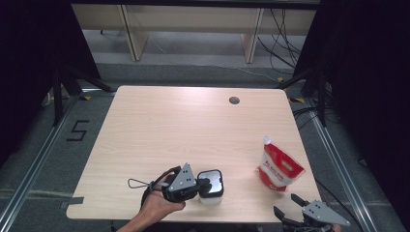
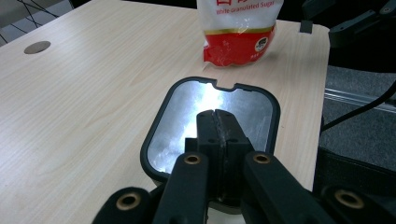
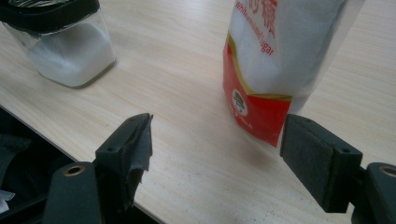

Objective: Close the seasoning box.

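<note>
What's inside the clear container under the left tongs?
The right gripper view shows white granules in the container. The black-rimmed lid covers its top, so how full it is stays hidden.

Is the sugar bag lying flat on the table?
No, the sugar bag stands upright on the table, spout on top.

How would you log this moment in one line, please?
left claw: shut, over jar lid | right claw: open, empty | sugar bag: upright
</note>
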Demonstrator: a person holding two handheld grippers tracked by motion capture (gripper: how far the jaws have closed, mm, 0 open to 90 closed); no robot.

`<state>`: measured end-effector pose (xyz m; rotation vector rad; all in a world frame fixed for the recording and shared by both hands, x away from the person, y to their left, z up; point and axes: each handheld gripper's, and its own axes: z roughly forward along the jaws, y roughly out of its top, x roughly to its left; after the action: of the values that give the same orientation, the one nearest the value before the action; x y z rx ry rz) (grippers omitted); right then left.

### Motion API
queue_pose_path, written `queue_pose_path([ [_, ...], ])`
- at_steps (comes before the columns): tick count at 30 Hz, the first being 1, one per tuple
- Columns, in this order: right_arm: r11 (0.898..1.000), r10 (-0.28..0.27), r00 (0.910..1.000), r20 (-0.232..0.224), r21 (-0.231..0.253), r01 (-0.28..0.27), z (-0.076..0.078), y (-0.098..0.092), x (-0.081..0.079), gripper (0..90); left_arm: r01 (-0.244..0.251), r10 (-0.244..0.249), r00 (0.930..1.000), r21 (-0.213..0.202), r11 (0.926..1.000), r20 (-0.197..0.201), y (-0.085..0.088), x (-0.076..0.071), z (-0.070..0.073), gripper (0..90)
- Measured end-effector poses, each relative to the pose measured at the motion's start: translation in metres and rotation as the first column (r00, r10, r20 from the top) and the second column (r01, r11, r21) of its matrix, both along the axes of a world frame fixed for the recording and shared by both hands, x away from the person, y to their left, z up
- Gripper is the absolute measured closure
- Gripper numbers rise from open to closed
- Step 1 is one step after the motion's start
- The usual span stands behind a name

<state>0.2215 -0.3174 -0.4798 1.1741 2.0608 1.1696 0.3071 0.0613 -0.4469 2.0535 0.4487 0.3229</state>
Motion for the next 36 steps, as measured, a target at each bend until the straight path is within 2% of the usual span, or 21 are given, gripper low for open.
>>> queue_pose_path([
  [1,1.0,0.001,1.0,0.001,0.0,-0.001,0.0,0.0,0.0,26.3,0.008,-0.008,0.9999,0.01,0.9999,0.008,0.0,0.001,-0.001,88.8],
  [2,1.0,0.0,1.0,0.005,-0.004,0.0,0.0,0.0,0.0,26.3,0.0,0.001,1.0,0.004,1.0,-0.006,-0.001,0.0,-0.002,88.7],
  [9,1.0,0.005,1.0,0.006,-0.006,-0.005,0.0,0.0,0.0,26.3,0.005,-0.005,1.0,0.003,1.0,-0.006,-0.002,0.0,-0.002,88.2],
  [16,1.0,0.0,1.0,-0.001,0.001,0.0,0.0,0.0,0.0,26.2,-0.005,0.004,0.9998,-0.04,0.9992,-0.022,0.006,0.002,0.005,82.7],
  [17,1.0,0.0,1.0,0.0,0.0,0.0,0.0,0.0,0.0,26.2,-0.002,0.002,0.9997,-0.029,0.9996,-0.024,0.008,0.003,0.006,80.5],
  [18,1.0,0.0,1.0,0.0,0.0,0.0,0.0,0.0,0.0,26.3,-0.001,-0.001,0.9995,-0.051,0.9987,-0.032,0.009,0.002,0.006,78.8],
  [22,1.0,-0.003,1.0,-0.002,-0.003,0.003,0.0,0.0,0.0,26.2,0.019,-0.02,0.9994,-0.057,0.9982,-0.029,0.017,0.0,0.009,68.8],
  [26,1.0,-0.001,1.0,-0.003,0.0,0.001,0.0,0.0,0.0,26.3,-0.003,0.0,0.9993,-0.063,0.998,-0.037,0.024,0.0,0.011,53.6],
  [27,1.0,0.001,1.0,0.01,-0.012,0.0,0.0,-0.001,0.0,26.3,-0.014,0.011,0.9988,-0.062,0.9979,-0.049,0.026,0.0,0.011,49.3],
  [30,1.0,0.001,0.9999,0.011,-0.011,-0.001,0.0,-0.001,0.001,26.2,-0.057,0.053,0.9956,-0.053,0.997,-0.077,0.03,-0.001,0.01,34.1],
  [32,1.0,0.0,1.0,-0.004,0.001,0.0,0.0,0.0,0.0,26.2,-0.058,0.055,0.9959,-0.045,0.9973,-0.072,0.034,-0.001,0.011,31.5],
  [35,1.0,-0.001,1.0,-0.005,0.001,0.001,0.0,0.0,0.0,26.2,-0.06,0.057,0.9962,-0.049,0.997,-0.066,0.041,-0.002,0.011,28.4],
  [36,1.0,0.0,1.0,-0.004,-0.001,0.0,-0.001,0.0,0.0,26.2,-0.067,0.065,0.9957,-0.039,0.997,-0.066,0.043,-0.002,0.01,28.0],
])
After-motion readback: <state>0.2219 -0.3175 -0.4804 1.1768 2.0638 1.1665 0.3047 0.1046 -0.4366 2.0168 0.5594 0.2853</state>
